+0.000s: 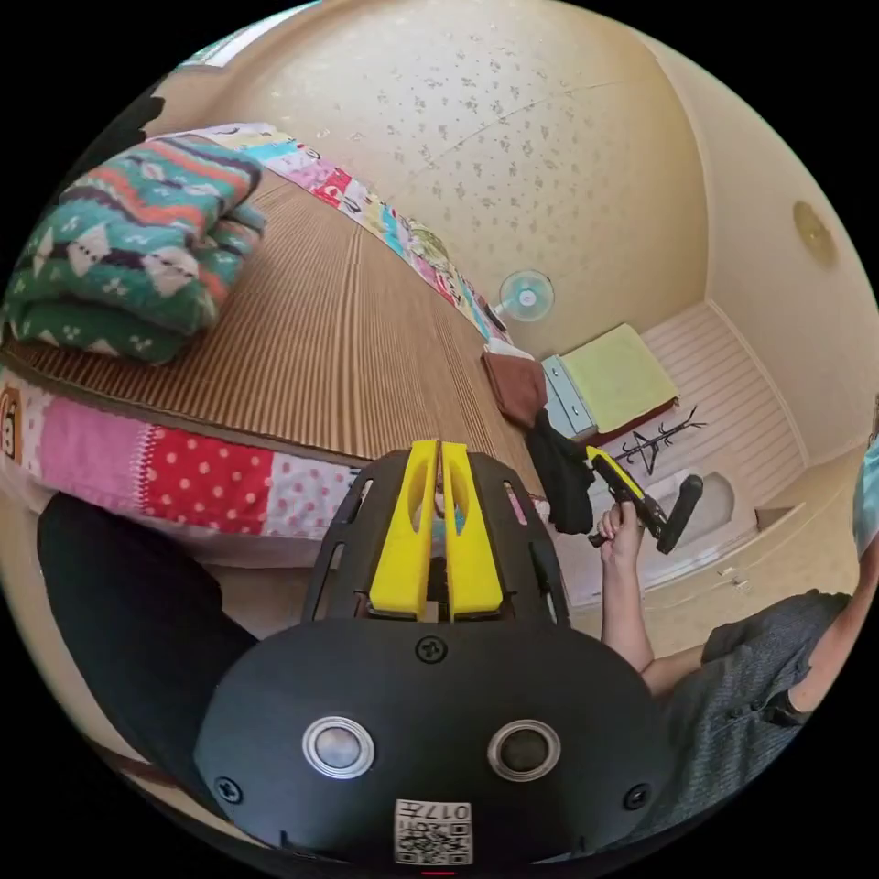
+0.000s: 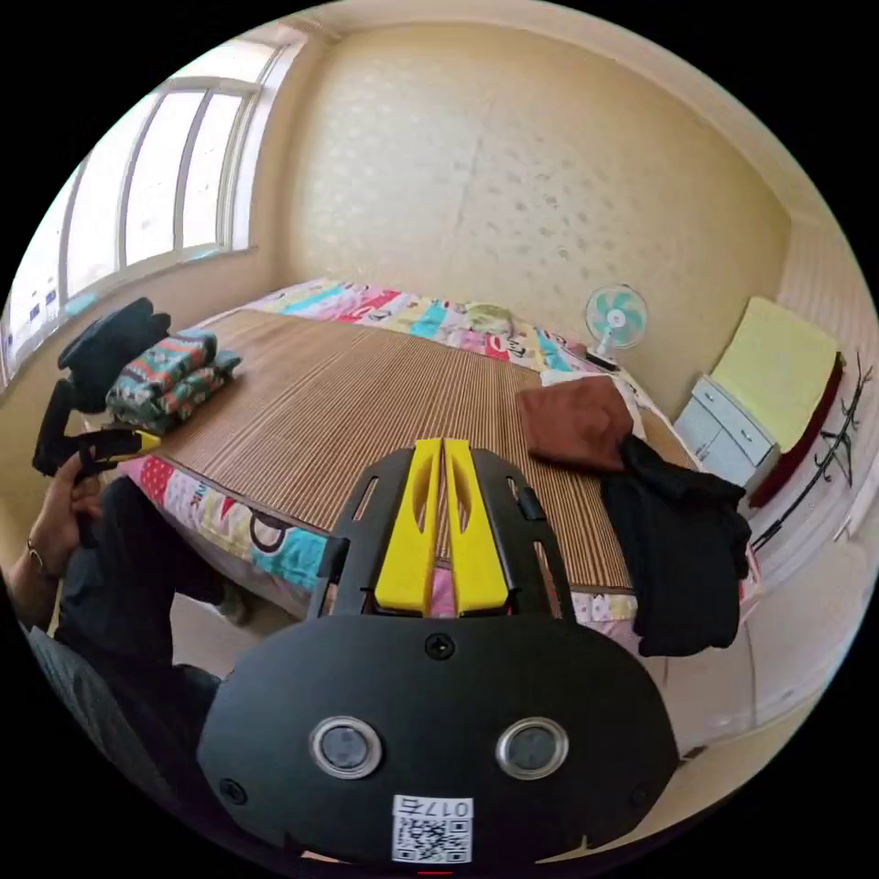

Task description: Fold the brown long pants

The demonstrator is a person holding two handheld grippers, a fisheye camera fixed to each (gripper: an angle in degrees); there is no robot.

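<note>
Pale yellow patterned walls [image 2: 513,156] close in a small bedroom, with a window [image 2: 146,211] along one side and a bed [image 2: 366,403] topped by a ribbed straw mat over a bright patchwork sheet. On the mat's far corner, near a small standing fan [image 2: 615,319], the brown long pants [image 2: 579,423] lie already folded into a compact block. Just beside them a black garment [image 2: 682,540] is bunched at the bed's edge and hangs down over the side. At the opposite end of the mat sits a folded blanket [image 1: 137,247] in green, red and white patterns. Beyond the bed stands a pale drawer unit [image 2: 728,430] with a yellow-green cloth [image 2: 776,366] leaning over it. The person sits at the bedside. The left gripper [image 1: 438,458] is held out over the bed's edge, its yellow jaws pressed together with nothing between them. The right gripper [image 2: 442,458] points across the mat, jaws likewise closed and empty; in the left gripper view it is raised in the person's hand [image 1: 623,531] close to the black garment.
</note>
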